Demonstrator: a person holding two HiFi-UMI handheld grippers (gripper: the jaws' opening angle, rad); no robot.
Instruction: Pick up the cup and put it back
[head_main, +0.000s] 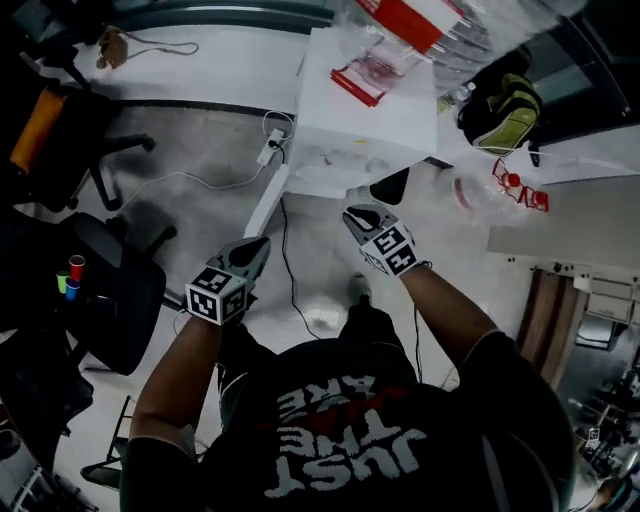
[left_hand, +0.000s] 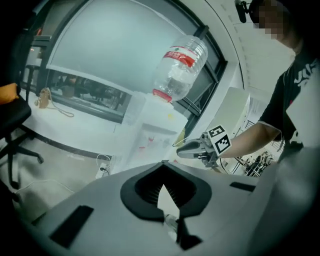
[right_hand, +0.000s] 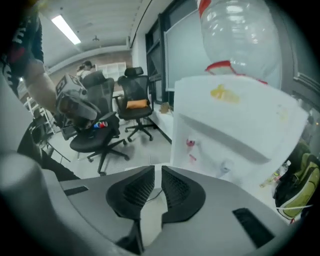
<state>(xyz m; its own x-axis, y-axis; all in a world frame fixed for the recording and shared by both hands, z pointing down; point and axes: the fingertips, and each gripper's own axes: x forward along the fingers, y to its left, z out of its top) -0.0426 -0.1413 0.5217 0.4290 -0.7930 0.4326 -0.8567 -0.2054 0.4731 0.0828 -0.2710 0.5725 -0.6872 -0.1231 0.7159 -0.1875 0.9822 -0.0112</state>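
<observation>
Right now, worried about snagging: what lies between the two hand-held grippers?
Head view: grey floor and a thin black cable, between left hand-held gripper and right hand-held gripper.

Around me: grey floor (head_main: 200, 140), white water dispenser (head_main: 370, 120), black office chairs (right_hand: 95, 140), large frosted window (left_hand: 115, 55), ceiling strip light (right_hand: 69, 29), lit.
</observation>
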